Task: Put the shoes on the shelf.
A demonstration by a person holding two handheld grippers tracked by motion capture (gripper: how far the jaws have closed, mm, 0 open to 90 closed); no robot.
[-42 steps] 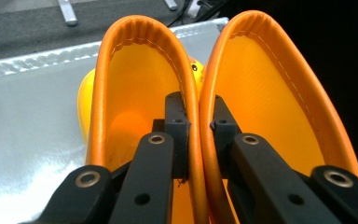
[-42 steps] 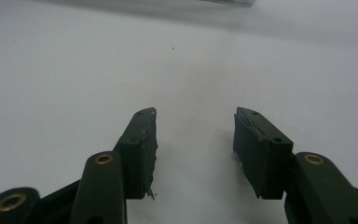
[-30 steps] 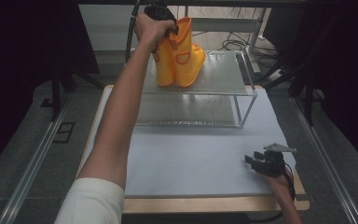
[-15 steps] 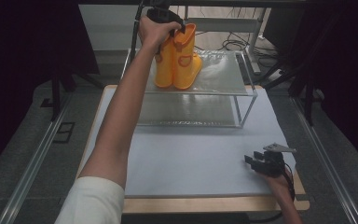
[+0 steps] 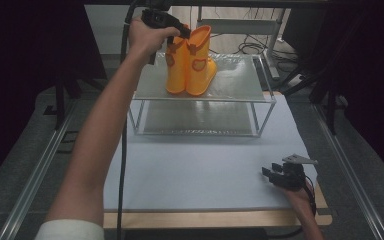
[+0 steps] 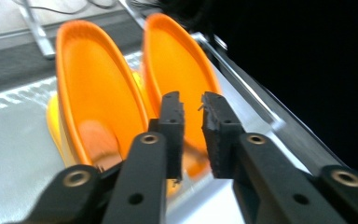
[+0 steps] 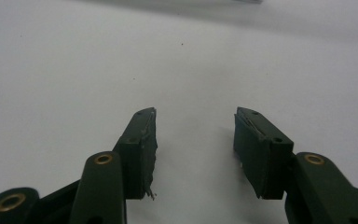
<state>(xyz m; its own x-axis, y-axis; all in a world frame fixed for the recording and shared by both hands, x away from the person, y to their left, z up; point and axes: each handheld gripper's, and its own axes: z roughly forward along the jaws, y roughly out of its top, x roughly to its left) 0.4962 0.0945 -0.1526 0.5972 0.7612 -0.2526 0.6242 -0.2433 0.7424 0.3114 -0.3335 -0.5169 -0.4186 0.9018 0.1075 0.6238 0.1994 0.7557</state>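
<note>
Since the earlier frame your left hand has come off the boot tops and drawn away toward the left side of the high view, while the pair of orange boots (image 5: 190,62) has kept its place. The left gripper (image 6: 192,95) has just been closing: its jaws now stand a narrow gap apart with nothing between them, pads bare, hovering just short of the open boot mouths. The boots stand upright, side by side and touching, on the top shelf (image 5: 240,82) of the wire-framed rack, toward its left half, toes pointing to the near right. The lower shelf (image 5: 200,117) carries nothing that can be made out. Your right gripper (image 7: 196,112) rests at the near right corner of the white mat (image 5: 195,165), jaws held well apart and holding nothing, well clear of the rack. Assessment: the placing of the boots on the upper shelf appears complete, since they stand on their own without support and neither tool bears on them. What remains, in my judgement, is only to bring the left arm back clear of the rack without brushing the boot shafts; check that the pair sits square before you call it finished
</note>
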